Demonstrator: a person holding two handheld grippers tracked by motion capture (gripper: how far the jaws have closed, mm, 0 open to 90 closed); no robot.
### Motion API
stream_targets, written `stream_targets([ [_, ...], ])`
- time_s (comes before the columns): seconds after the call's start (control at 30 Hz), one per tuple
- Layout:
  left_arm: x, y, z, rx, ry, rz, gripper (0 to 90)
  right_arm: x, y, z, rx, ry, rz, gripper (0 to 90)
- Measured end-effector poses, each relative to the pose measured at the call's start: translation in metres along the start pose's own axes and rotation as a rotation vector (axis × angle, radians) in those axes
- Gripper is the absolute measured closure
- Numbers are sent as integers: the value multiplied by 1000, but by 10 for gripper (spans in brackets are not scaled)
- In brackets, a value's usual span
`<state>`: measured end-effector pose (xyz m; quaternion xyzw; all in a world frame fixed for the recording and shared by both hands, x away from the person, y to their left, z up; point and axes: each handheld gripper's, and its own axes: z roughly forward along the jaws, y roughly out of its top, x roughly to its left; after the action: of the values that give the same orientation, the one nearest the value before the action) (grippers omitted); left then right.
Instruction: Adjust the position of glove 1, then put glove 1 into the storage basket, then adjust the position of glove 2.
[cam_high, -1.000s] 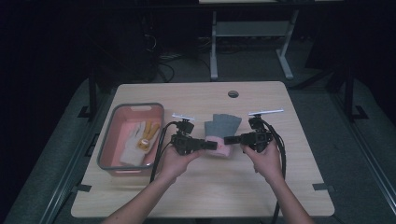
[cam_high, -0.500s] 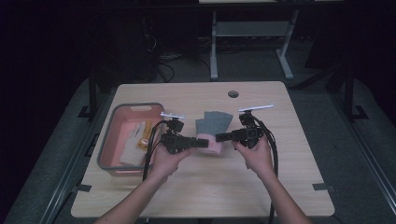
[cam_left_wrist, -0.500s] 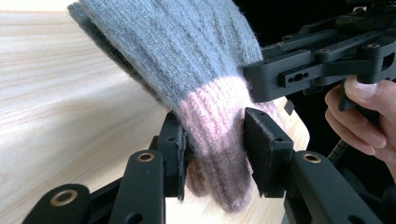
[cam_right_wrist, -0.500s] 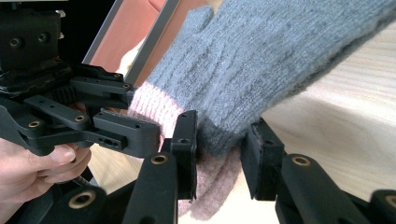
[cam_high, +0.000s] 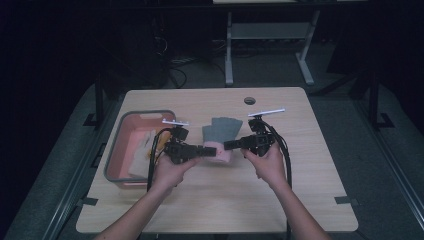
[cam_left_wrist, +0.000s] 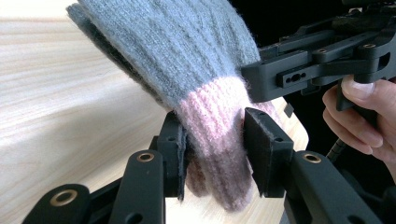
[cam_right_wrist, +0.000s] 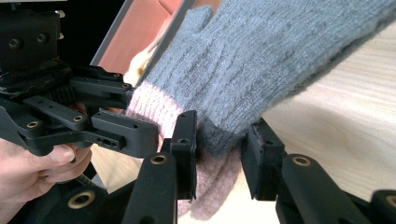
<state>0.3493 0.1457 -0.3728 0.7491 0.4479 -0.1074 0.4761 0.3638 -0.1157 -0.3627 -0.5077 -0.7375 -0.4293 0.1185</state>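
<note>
High view shows the tabletop (cam_high: 300, 200), with a pink bin (cam_high: 116, 150) at its left and a grey glove (cam_high: 220, 137) with a pink cuff beside it. Left gripper (cam_high: 202, 149) and right gripper (cam_high: 231, 145) face each other across the cuff, fingers (cam_left_wrist: 261, 149) narrowed on its opposite edges, the glove's length running away from the person. No writing is readable.

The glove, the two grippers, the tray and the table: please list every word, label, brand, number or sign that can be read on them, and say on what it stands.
None: no readable text in any view.
Glove: plain grey and pink knit, no tag visible.
Left gripper and right gripper: black parts with screws and holes, no markings.
Tray: pink walls bear no print; its contents are too small to tell.
Table: bare wood grain.
</note>
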Motion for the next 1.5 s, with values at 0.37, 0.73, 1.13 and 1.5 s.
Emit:
stream_targets([
  [0.37, 0, 0, -10, -7, 11, 10, 608, 11, 7, 4, 10, 5, -17, 679],
  [0.73, 0, 1, -22, -24, 14, 14, 609, 18, 12, 6, 15, 16, -37, 676],
  [1.13, 9, 2, -43, -34, 37, 12, 608, 30, 21, 21, 32, 37, -55, 674],
  [1.5, 15, 5, -68, -52, 58, 5, 607, 49, 36, 37, 41, 53, -92, 674],
])
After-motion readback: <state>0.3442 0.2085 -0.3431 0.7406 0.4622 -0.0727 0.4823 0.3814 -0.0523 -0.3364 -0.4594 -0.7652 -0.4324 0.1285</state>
